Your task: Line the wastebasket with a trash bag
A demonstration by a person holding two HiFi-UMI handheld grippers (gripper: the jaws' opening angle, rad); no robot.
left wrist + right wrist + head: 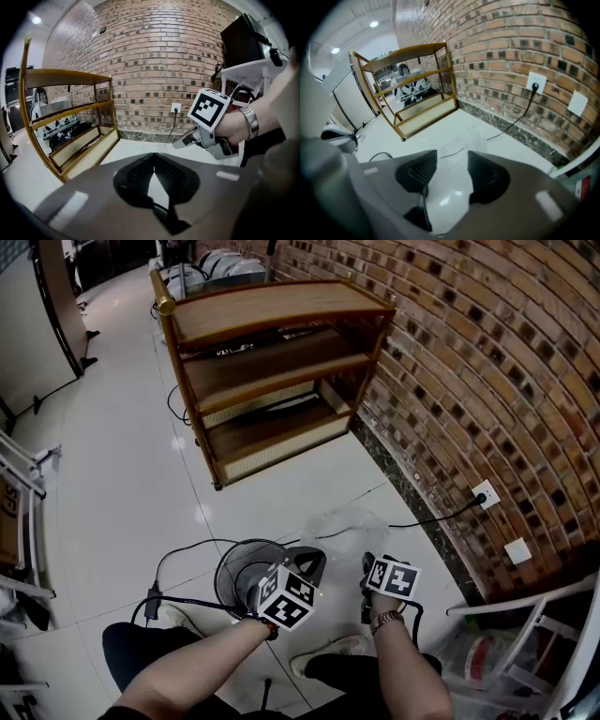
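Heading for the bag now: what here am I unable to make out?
Black wire-mesh wastebasket: head view, right side behind the left gripper.
Clear plastic trash bag: faint on white tiles, edges unclear; right gripper view, near part behind the open right gripper.
Things on the brown wooden shelf unit: dark, too small in every view.

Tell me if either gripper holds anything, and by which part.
Nothing is held. The left gripper is shut and empty; the right gripper is open, with the clear bag lying on the floor ahead.

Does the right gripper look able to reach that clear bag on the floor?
Probably yes: the right gripper is open and the bag lies on bare floor just ahead, nothing between them.
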